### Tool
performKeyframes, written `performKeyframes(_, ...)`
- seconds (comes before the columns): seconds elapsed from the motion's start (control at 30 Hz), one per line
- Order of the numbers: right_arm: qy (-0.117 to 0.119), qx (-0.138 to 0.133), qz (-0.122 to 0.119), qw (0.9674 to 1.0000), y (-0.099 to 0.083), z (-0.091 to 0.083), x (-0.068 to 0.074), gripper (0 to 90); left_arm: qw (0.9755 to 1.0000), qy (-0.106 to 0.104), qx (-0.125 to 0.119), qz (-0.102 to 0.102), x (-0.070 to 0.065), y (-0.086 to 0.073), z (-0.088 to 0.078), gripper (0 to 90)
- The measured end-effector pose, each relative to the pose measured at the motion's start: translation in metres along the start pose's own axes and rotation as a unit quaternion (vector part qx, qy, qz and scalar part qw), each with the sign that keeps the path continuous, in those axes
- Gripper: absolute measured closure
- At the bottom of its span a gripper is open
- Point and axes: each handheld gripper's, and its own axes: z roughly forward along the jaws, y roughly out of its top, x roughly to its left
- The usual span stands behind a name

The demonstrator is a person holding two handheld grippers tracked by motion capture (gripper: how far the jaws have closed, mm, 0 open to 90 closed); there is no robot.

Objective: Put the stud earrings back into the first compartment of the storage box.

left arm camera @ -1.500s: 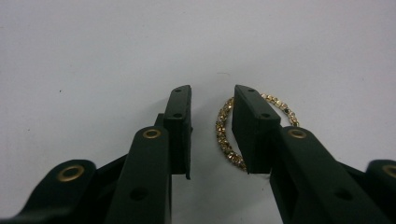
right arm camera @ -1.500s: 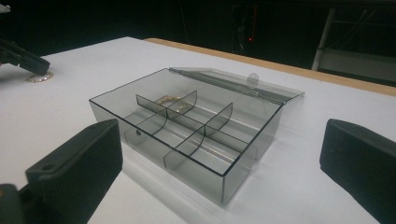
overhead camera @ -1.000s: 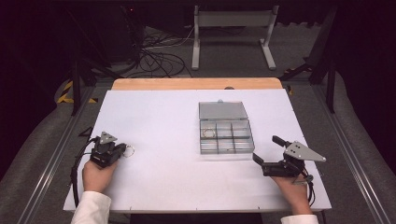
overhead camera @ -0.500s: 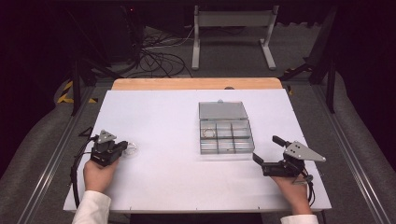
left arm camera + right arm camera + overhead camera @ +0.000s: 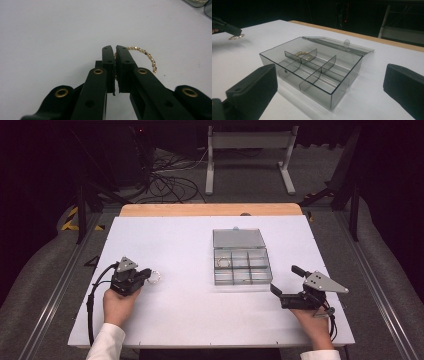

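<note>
1. The left tongs (image 5: 148,274), at the lower left of the high view, are clenched on a gold bead bracelet (image 5: 155,277). In the left gripper view the jaws stand almost together, with the chain pinched between the pads.
2. In that view only the right-hand arc of the bracelet (image 5: 146,55) curves out past the jaws. The rest of the loop is hidden behind the black fingers (image 5: 123,65), so I cannot tell whether it hangs clear of the white surface (image 5: 50,37) or brushes it.
3. In the high view the bracelet is a small pale ring, too small to make out its beads.
4. The right tongs (image 5: 286,281), at the lower right of the high view, are released. Their jaws stand wide apart with nothing between them.
5. In the right gripper view both pads are cut off by the lower corners of the frame.
6. The clear compartment box (image 5: 242,266) sits right of centre on the surface, with its lid (image 5: 239,238) laid back.
7. One far compartment holds a second piece of gold jewellery (image 5: 300,53), which is partly hidden by a divider and hard to identify.
8. At the upper left of the right gripper view, the left tongs' tip and the bracelet (image 5: 236,37) are partly cut off by the edge.
</note>
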Motion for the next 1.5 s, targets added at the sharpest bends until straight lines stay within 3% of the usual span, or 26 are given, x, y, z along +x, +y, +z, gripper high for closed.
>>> performKeyframes(0.47, 0.0, 0.001, 0.0, 1.0, 0.0, 0.0, 0.0, 0.0, 0.9994, -0.03, -0.013, 0.013, -0.025, 0.025, 0.017, 86.3)
performKeyframes(1.1, 0.0, -0.003, 0.003, 1.0, 0.0, -0.001, 0.0, 0.0, 0.9978, -0.042, -0.028, 0.044, -0.053, 0.057, 0.029, 86.3)
performKeyframes(1.5, 0.0, -0.002, 0.002, 1.0, 0.0, -0.001, -0.001, 0.0, 0.9962, -0.062, -0.037, 0.049, -0.072, 0.079, 0.041, 86.3)
